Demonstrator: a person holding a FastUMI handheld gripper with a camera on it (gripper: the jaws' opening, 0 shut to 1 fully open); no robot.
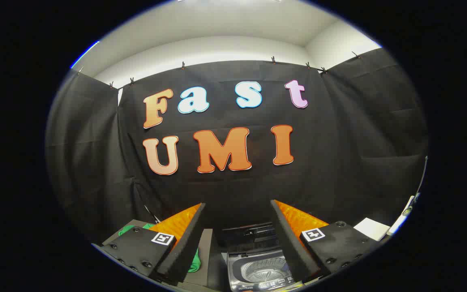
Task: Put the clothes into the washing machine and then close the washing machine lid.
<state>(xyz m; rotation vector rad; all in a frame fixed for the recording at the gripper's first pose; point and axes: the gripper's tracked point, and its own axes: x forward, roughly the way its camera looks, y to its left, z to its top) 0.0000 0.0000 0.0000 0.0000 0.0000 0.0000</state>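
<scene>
My gripper (237, 209) is held high and level, its two orange fingers with black pads spread wide apart and nothing between them. Far below, between the fingers, stands a small grey top-loading washing machine (258, 271). Its dark lid (251, 235) is raised at the back and the metal drum (264, 271) is exposed. Green clothes (195, 263) lie on a dark surface to the left of the machine, mostly hidden behind the left finger (185, 227). A bit of the same green cloth (126, 229) peeks out beyond the left finger's mount.
The black cloth wall hangs straight ahead, close behind the machine. A white flat object (373, 229) and a white cable or rod (403, 215) sit to the right of the right finger. A thin dark stick (150, 214) leans by the left finger.
</scene>
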